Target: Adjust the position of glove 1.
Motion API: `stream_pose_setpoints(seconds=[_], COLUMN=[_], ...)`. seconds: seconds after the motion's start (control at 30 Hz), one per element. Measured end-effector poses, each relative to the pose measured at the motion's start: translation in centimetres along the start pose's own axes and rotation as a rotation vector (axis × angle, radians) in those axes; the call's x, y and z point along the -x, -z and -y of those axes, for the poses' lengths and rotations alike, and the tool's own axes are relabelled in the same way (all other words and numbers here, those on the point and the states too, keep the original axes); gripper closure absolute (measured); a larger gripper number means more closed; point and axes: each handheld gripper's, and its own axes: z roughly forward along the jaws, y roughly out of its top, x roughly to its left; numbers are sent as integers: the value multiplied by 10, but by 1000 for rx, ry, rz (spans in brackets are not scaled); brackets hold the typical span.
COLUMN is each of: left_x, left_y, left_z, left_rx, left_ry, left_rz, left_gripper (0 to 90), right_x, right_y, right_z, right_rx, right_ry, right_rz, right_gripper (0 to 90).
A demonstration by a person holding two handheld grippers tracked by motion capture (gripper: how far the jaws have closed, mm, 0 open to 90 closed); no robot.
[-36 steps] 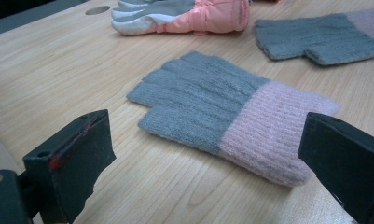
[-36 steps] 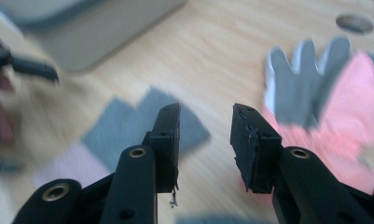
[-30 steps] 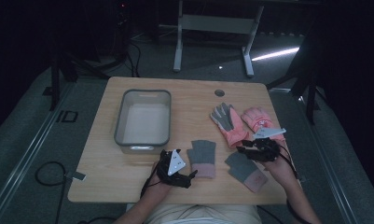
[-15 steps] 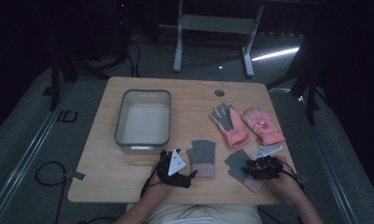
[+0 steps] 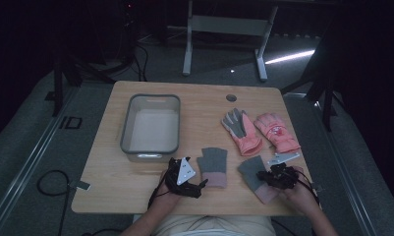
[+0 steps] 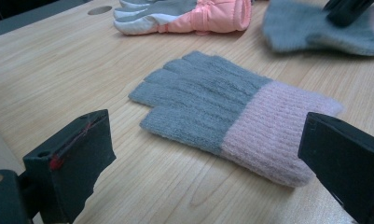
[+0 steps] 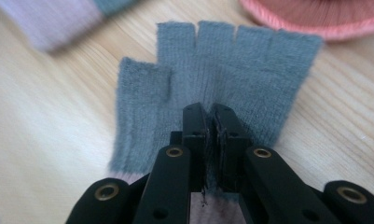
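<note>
The right claw (image 7: pixel 211 112) is pressed together on the grey knitted glove (image 7: pixel 222 79) that lies flat on the wooden surface (image 5: pixel 150 177). Its jaws have just been closing, and a fold of the grey knit is pinched between them, near the middle of the glove, just above its pink cuff. In the high view this glove (image 5: pixel 256 178) lies near the front edge of the surface, at the person's right side, and the right claw (image 5: pixel 277 176) sits on top of it.

The left claw (image 6: pixel 208 158) is spread wide and pinches nothing. Between its jaws, a little farther off, lies the second grey glove with a pink cuff (image 6: pixel 231 116), flat on the surface. In the high view the left claw (image 5: pixel 184 179) rests just beside this glove (image 5: pixel 213 166).

Behind them lie two pink winter gloves (image 5: pixel 258 130), and to the left stands a grey plastic bin (image 5: pixel 126 123).
</note>
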Motion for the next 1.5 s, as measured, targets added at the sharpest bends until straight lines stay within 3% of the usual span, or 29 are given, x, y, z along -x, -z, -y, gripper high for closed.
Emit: stream_pose_setpoints(seconds=[0.1, 0.27, 0.57, 0.63, 0.73, 0.87, 1.3, 1.5], left_x=[0, 0, 0, -1, -1, 0, 0, 0], left_y=[0, 0, 0, 0, 0, 0, 1, 0], left_z=[0, 0, 0, 0, 0, 0, 0, 0], left_rx=[0, 0, 2, 3, 5, 4, 5, 5], left_ry=[0, -4, -3, 0, 6, -4, -3, -3], left_rz=[0, -4, 0, 5, 5, 2, 5, 4], left_gripper=[27, 26, 26, 26, 26, 27, 26, 26], right_x=[-8, -17, -30, -31, -34, -31, -14, -10], right_y=[19, 47, 64, 63, 52, 39, 2, -3], right_z=[-6, -15, -11, -9, 2, 9, 26, 31], right_rx=[59, 155, 222, 228, 214, 178, 98, 102], right_ry=[-17, -131, -300, -319, -357, -378, -421, -412], right_rz=[4, 48, 192, 192, 242, 271, 308, 285], right_gripper=[849, 851, 850, 849, 849, 849, 826, 792])
